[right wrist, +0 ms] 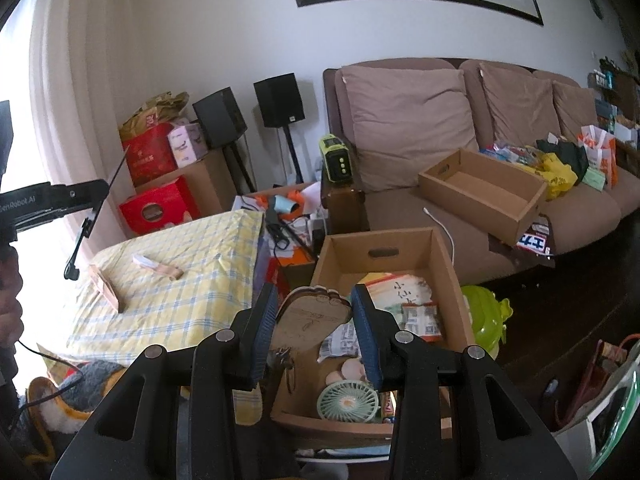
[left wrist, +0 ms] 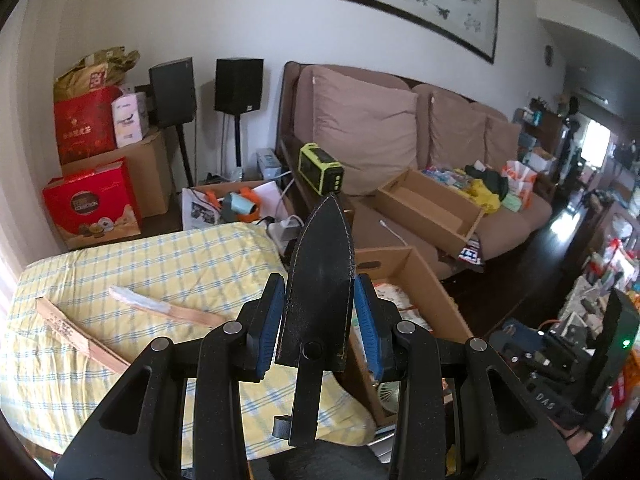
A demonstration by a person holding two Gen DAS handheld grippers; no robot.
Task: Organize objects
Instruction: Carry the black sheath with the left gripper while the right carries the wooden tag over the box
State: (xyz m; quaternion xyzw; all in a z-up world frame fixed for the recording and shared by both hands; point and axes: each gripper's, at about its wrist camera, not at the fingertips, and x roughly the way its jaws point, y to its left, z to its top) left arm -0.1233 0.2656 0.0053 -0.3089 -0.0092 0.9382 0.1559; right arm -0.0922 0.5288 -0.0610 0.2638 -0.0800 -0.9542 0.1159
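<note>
Where stitching edges it, the black sheath (left wrist: 320, 280) tapers to a point

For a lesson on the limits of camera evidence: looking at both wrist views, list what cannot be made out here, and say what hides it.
- Left wrist view: the black sheath may be empty; nothing shows inside.
- Right wrist view: the foot-shaped wooden piece is hidden below by the right gripper.
- Right wrist view: the cardboard box bottom is covered by packets.
</note>
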